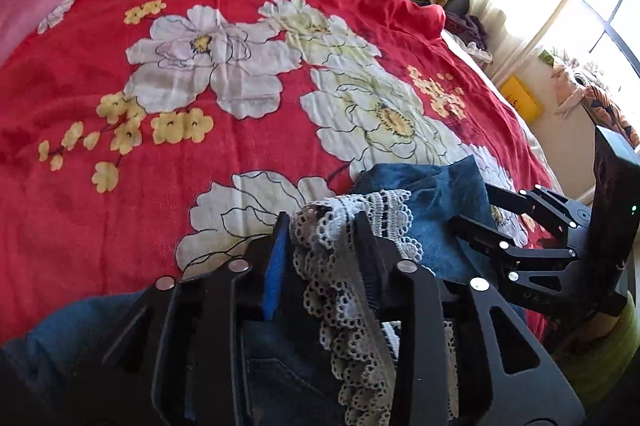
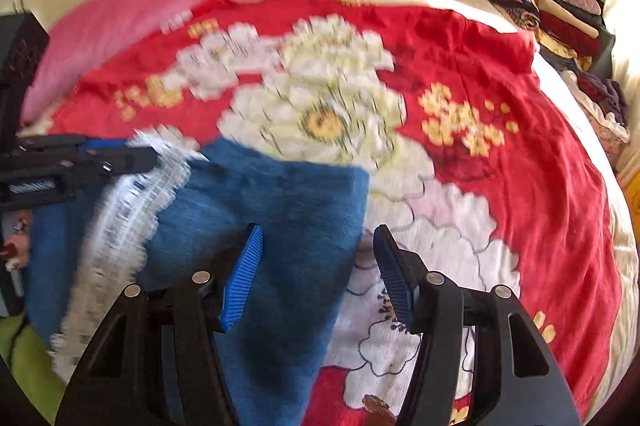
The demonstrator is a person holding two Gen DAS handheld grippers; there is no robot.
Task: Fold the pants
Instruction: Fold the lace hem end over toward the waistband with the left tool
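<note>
The pants are blue denim (image 2: 280, 193) with a white lace hem (image 1: 340, 226). They lie bunched at the near edge of a bed with a red floral cover (image 1: 240, 5). My left gripper (image 1: 322, 226) is shut on the lace hem and holds it up. It shows in the right wrist view (image 2: 144, 155) at the far left, gripping the lace (image 2: 132, 201). My right gripper (image 2: 318, 238) is open, with its jaws wide apart over the denim's right edge, holding nothing. It shows in the left wrist view (image 1: 472, 203) to the right of the denim (image 1: 432, 185).
A pink blanket (image 2: 168, 1) lies at the bed's far left. Stacks of folded clothes (image 2: 552, 5) line the far right edge. A window (image 1: 600, 25) and a yellow object (image 1: 520, 97) are off the right side. Green fabric (image 2: 24, 354) lies at the near left.
</note>
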